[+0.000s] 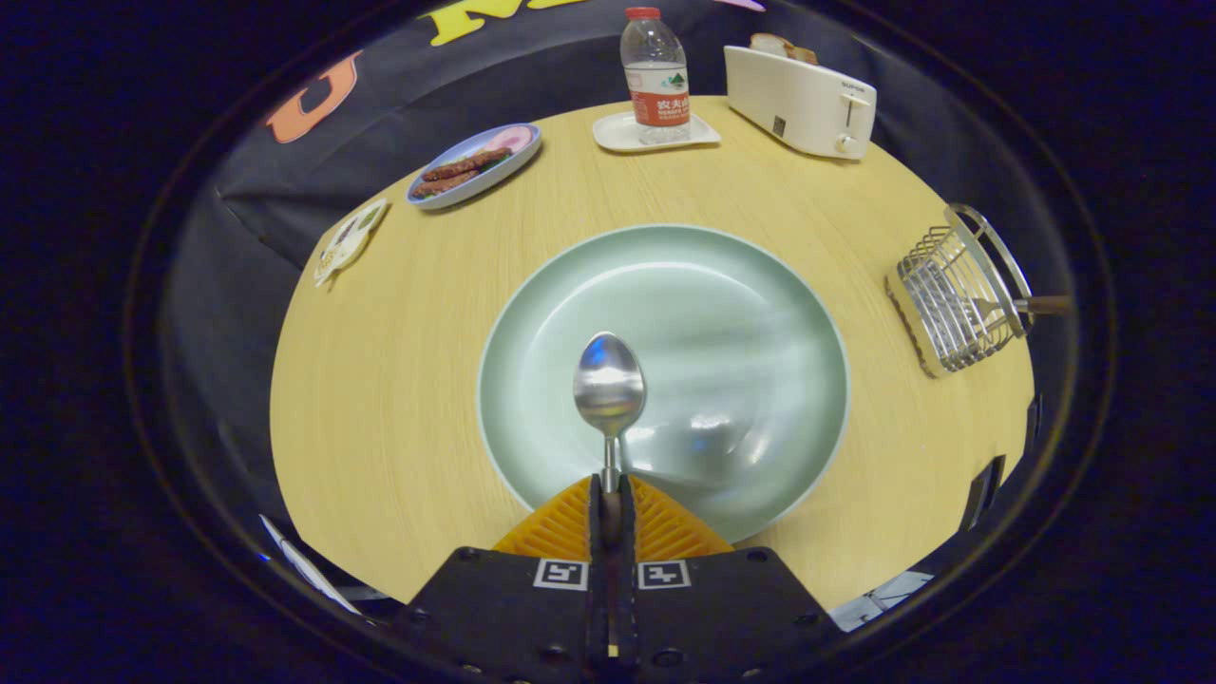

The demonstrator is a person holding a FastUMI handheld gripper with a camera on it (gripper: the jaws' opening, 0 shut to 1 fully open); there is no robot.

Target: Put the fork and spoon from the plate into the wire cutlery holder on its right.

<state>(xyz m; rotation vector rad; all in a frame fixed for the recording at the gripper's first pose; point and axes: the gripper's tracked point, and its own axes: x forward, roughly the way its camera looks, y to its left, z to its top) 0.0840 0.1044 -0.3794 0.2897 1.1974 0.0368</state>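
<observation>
My gripper (611, 496) is shut on the handle of a metal spoon (609, 385), whose bowl points straight ahead above the pale green plate (760, 285). The plate lies on the wooden table just beyond my fingers and holds nothing else. To the plate's right stands the wire cutlery holder (955, 294), with the fork (1031, 306) inside it, its brown handle poking out to the right.
At the table's far side stand a white toaster (803, 100) with bread in it, a water bottle (655, 81) on a small white tray (622, 133), and a blue dish of sausages (475, 163). A small card (350, 237) lies at the left edge.
</observation>
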